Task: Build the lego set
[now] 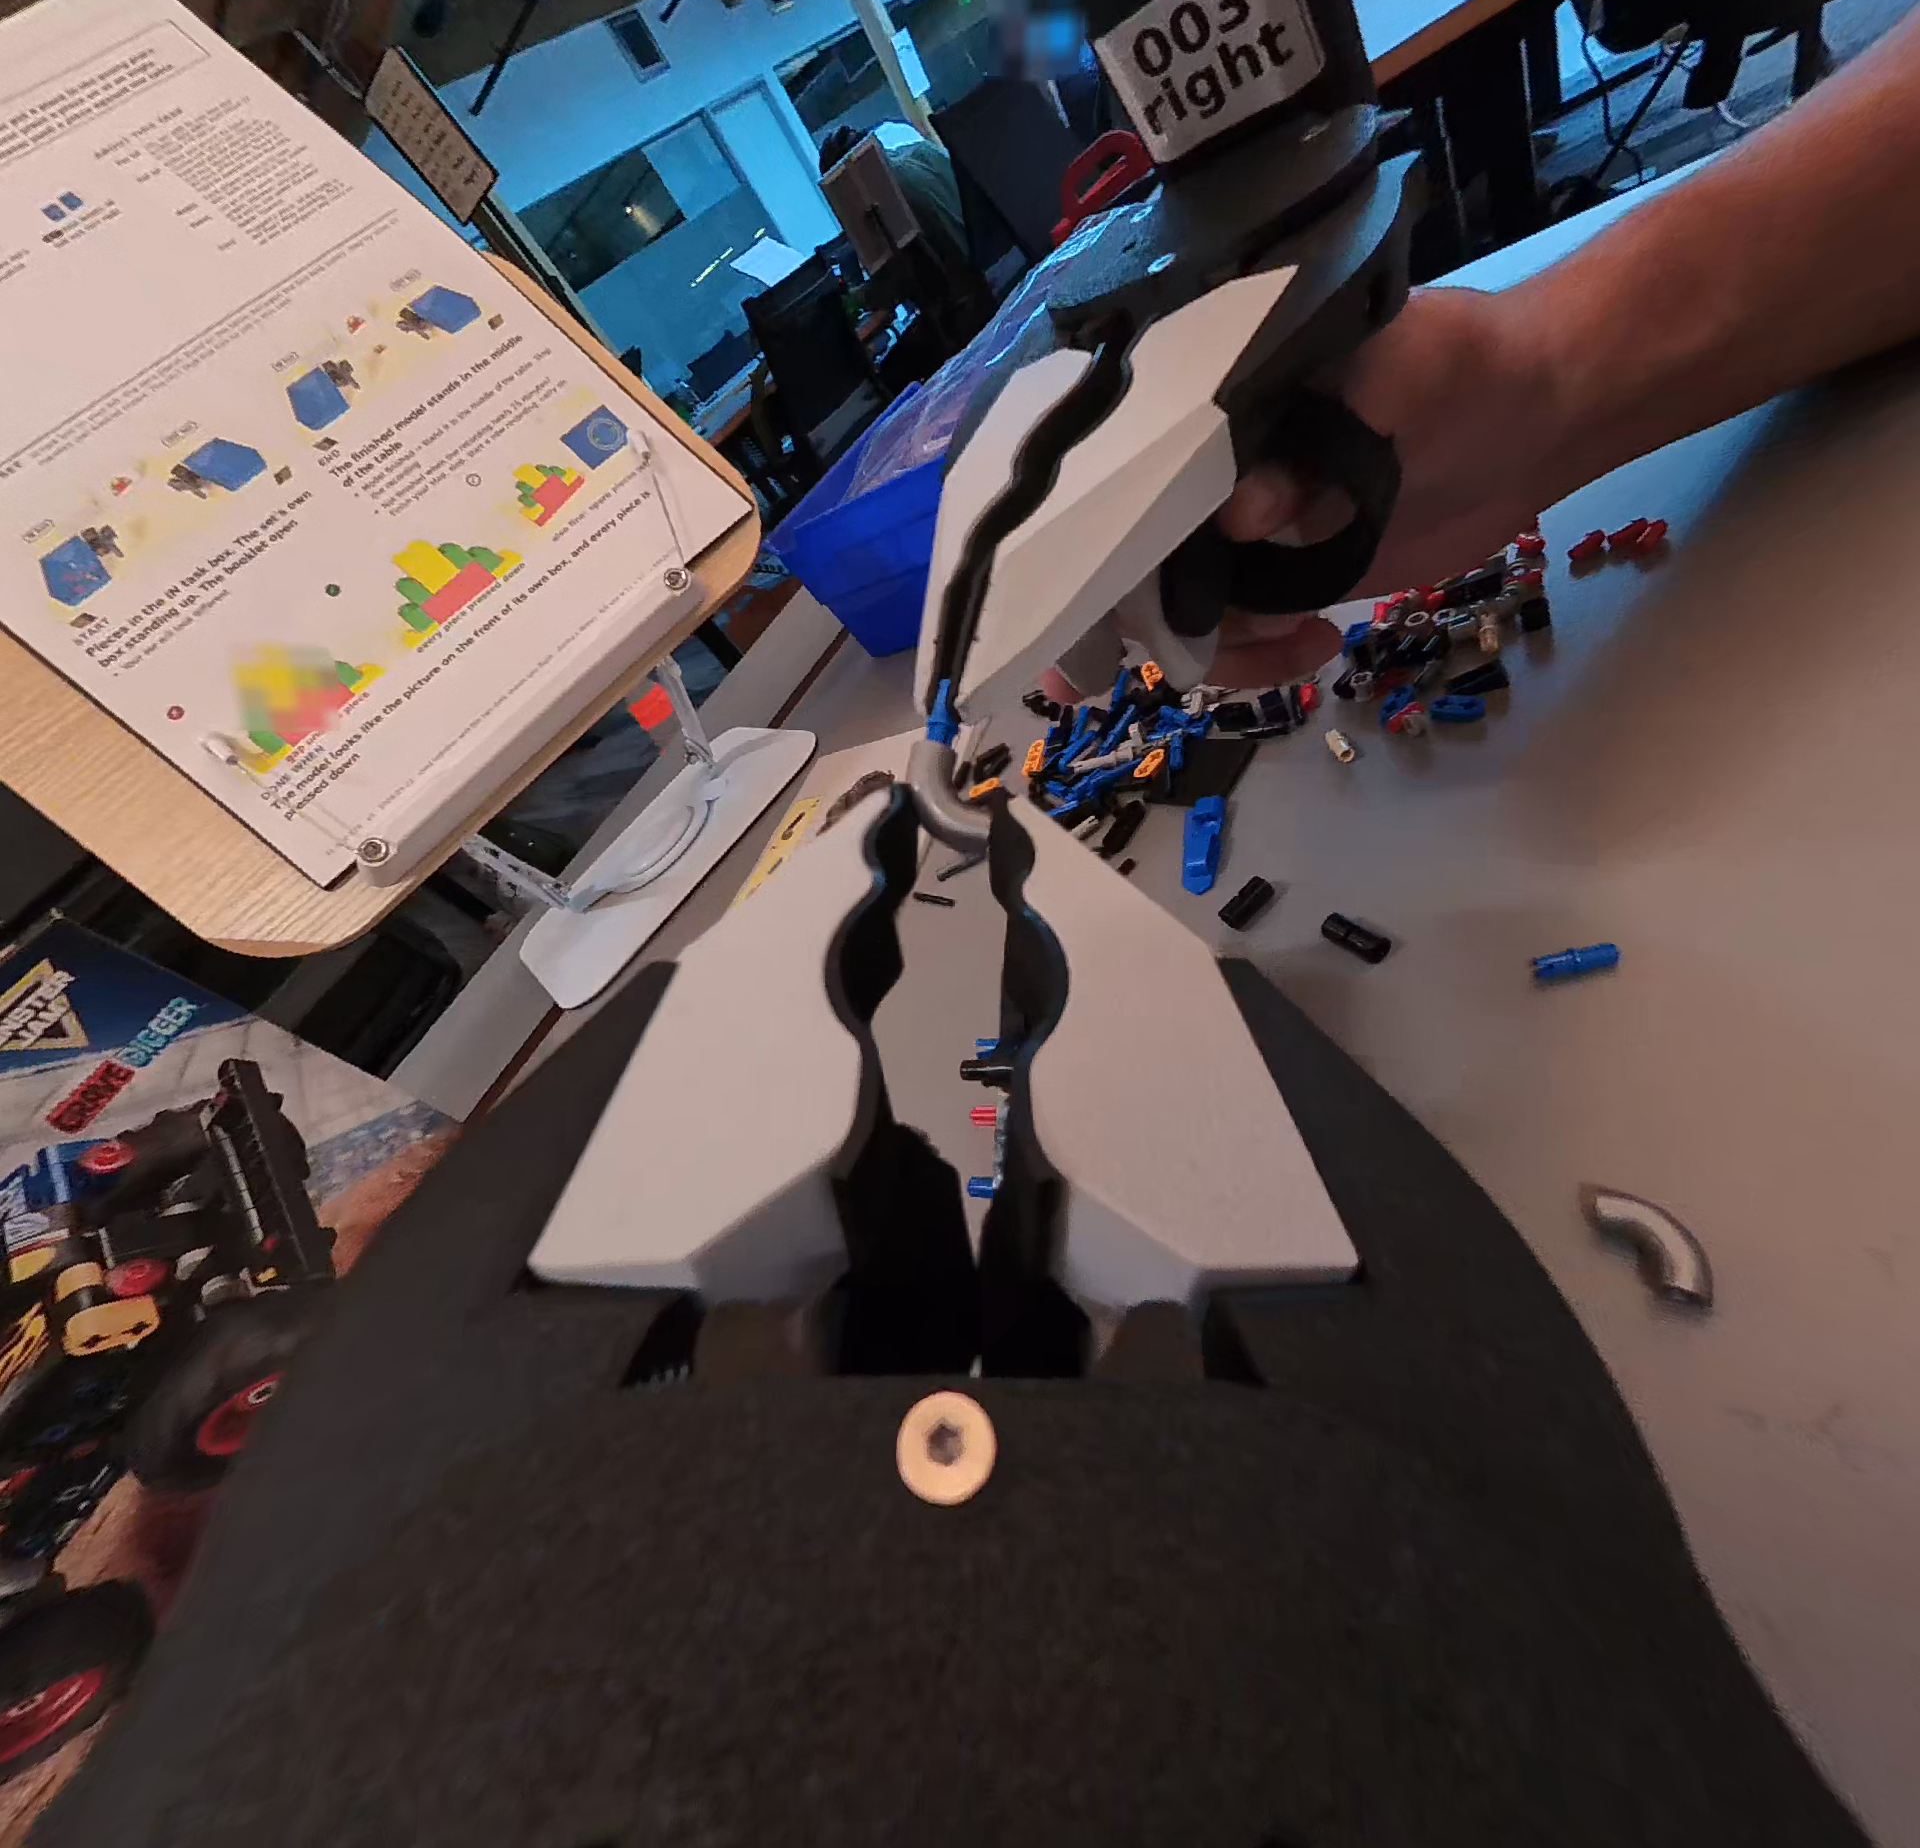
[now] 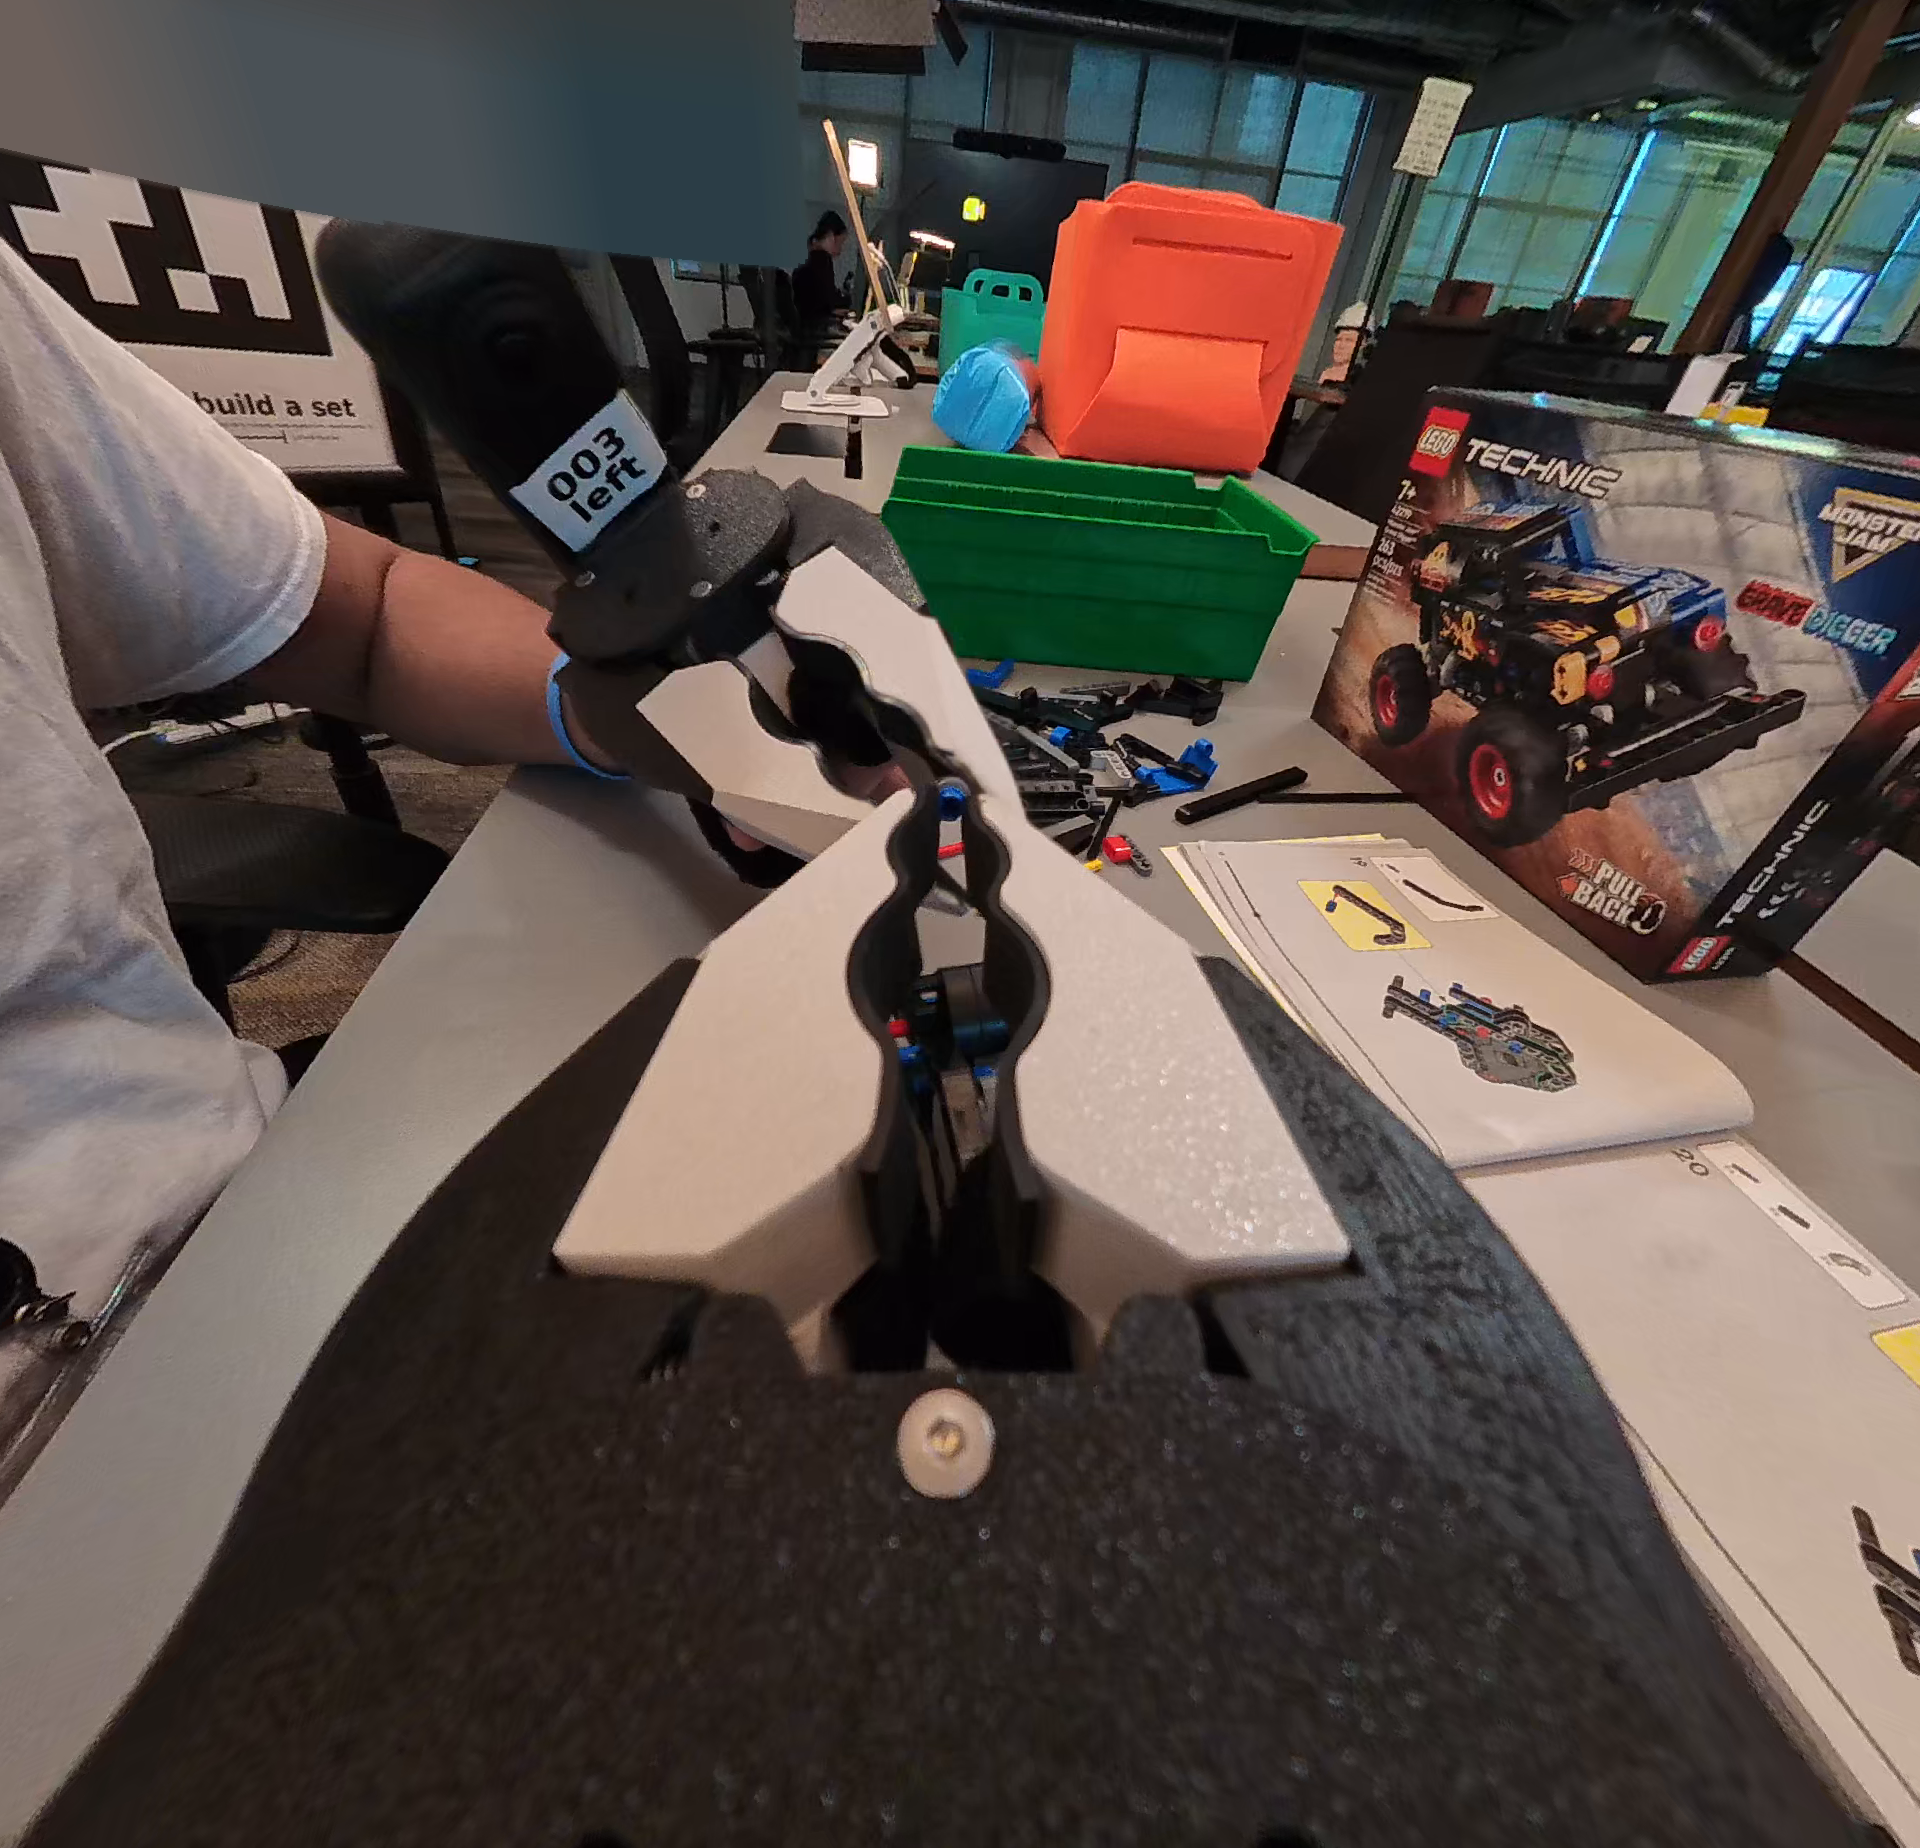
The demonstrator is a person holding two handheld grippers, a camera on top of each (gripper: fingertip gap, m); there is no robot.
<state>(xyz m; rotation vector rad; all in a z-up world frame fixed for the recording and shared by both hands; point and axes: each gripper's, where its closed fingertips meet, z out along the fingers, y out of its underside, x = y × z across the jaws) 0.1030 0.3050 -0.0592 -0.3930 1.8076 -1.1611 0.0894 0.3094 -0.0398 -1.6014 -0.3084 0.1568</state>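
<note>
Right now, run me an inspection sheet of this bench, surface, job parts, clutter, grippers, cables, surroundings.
Surface: grey table, loose parts scattered across it.
Job's things: partial assembly with blue and red pins; grey curved piece at its far end; blue pin; parts pile; open instruction booklet; set box.
Clutter: green bin; blue bin; second curved grey piece.
Grippers: left gripper shut on the partial assembly; right gripper shut on the blue pin, tip to tip.
Cables: nothing seen.
Surroundings: guide sheet on a stand; orange bag.
</note>
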